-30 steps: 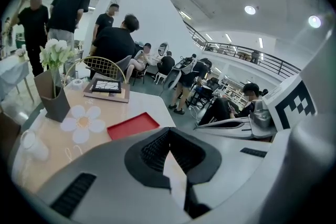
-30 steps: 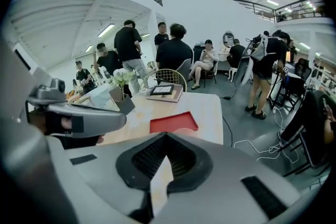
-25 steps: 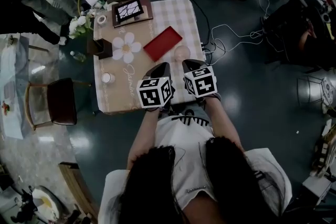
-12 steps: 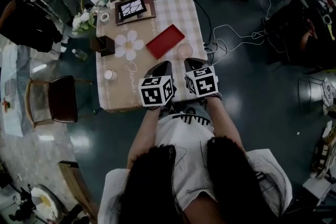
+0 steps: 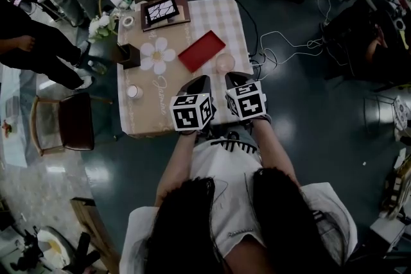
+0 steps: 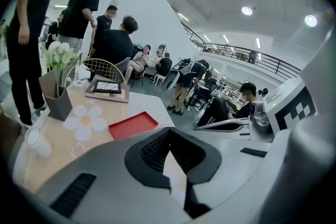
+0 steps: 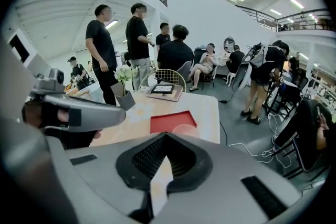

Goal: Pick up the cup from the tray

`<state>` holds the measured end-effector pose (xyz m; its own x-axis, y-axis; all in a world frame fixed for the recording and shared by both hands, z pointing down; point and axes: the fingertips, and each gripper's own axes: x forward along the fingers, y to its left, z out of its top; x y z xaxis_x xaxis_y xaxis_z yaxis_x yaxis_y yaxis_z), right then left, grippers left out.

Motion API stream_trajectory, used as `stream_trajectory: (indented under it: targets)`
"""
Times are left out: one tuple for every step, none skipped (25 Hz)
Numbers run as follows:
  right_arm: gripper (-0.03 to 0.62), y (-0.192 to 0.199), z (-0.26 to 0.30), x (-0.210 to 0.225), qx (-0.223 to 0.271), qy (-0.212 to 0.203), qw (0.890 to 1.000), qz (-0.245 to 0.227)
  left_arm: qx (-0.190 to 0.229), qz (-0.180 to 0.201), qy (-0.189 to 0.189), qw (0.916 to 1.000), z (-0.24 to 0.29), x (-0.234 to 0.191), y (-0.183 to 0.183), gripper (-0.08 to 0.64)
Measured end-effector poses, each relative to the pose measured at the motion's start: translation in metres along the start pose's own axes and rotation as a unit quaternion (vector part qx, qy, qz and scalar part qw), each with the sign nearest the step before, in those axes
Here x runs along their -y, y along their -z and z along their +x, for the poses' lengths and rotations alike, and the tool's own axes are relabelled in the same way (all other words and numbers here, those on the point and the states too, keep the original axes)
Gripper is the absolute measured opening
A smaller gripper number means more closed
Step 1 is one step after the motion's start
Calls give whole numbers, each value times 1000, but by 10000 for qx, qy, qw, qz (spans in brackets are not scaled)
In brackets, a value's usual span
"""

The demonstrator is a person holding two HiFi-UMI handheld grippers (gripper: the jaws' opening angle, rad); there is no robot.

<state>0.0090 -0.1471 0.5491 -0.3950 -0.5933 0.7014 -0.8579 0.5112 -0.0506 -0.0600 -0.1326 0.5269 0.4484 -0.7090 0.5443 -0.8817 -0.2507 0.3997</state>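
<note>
The table [image 5: 154, 109] fills the upper middle of the head view, with the red tray [image 5: 201, 51] at its centre. The cup [image 5: 225, 62] stands off the tray, just beside its lower right edge; whether it was lifted out or never sat there can't be told. Your left gripper [image 6: 169, 131] and right gripper [image 7: 166, 135] hover below, jaws pressed together, holding nothing. Any grasp needs parted jaws and a gentle squeeze.
</note>
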Motion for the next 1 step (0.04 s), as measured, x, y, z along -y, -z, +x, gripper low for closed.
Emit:
stream_trajectory:
  targets:
    - [8,0,0,0,-5,-1,10000,-13,5,-4,-3,10000,0,0,0,3]
